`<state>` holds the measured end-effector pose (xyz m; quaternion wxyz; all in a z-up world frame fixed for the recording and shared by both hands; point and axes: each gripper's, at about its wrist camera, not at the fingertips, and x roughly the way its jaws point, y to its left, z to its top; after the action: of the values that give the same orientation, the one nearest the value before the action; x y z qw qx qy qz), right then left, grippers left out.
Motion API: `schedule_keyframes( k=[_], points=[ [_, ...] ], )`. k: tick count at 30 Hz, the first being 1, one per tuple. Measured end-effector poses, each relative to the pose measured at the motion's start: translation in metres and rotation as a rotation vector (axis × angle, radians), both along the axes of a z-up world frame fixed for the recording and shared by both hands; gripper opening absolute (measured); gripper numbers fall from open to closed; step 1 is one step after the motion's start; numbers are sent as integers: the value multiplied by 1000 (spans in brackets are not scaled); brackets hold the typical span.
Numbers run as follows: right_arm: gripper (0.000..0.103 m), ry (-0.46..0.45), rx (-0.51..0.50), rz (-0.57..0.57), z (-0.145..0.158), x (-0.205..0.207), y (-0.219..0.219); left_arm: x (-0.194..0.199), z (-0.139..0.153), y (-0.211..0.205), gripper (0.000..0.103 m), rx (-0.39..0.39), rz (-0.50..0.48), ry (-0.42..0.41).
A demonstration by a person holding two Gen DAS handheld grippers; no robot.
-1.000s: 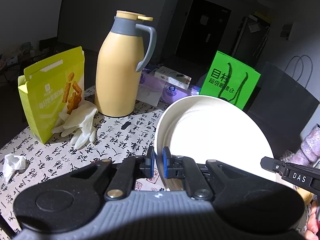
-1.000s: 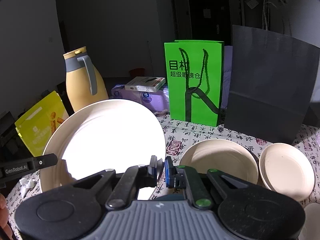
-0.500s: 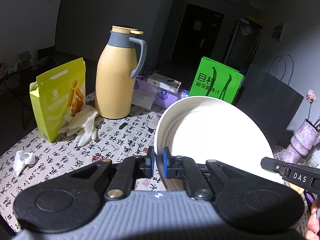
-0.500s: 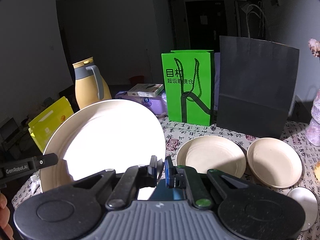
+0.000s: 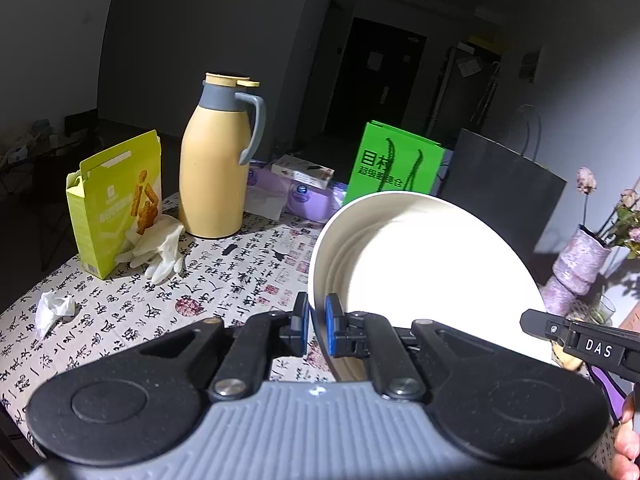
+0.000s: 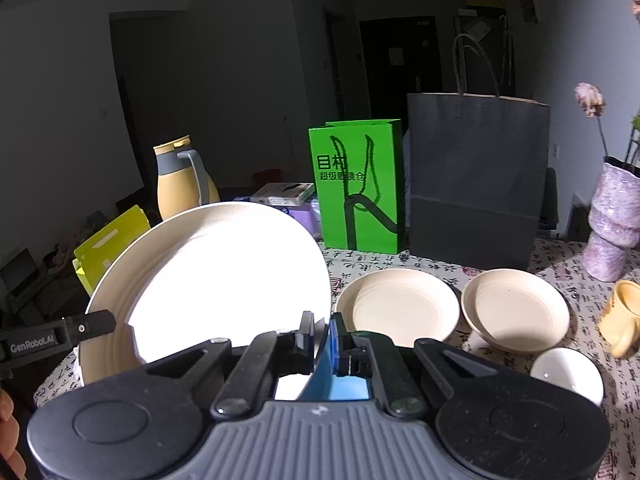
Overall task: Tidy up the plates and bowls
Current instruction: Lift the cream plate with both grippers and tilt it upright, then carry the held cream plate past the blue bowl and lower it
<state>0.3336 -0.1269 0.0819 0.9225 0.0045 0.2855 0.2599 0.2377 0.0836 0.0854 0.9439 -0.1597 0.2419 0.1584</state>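
Cream large plate (image 6: pixel 224 280) pinched at opposite rims by left tongs (image 5: pixel 316 322) and right tongs (image 6: pixel 322 334), held tilted above the tabletop (image 5: pixel 224 276). Carry step. Next likely: lower it level onto medium plate (image 6: pixel 400 308), beside bowl (image 6: pixel 516 312).

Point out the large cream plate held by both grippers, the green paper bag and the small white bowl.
large cream plate (image 6: pixel 224 280), right wrist view, centre of its face.
green paper bag (image 6: pixel 356 188), right wrist view, front panel.
small white bowl (image 6: pixel 566 374), right wrist view, inside.
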Motion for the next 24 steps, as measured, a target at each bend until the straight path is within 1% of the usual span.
schedule_keyframes(
  k=[8,24],
  points=[
    [7,-5,11,-38,-2,-25,-31,-18,-1,-28,8,7,-41,-6],
    [7,14,29,-112,-20,-61,-91,-34,-13,-80,8,25,-117,12]
  ],
)
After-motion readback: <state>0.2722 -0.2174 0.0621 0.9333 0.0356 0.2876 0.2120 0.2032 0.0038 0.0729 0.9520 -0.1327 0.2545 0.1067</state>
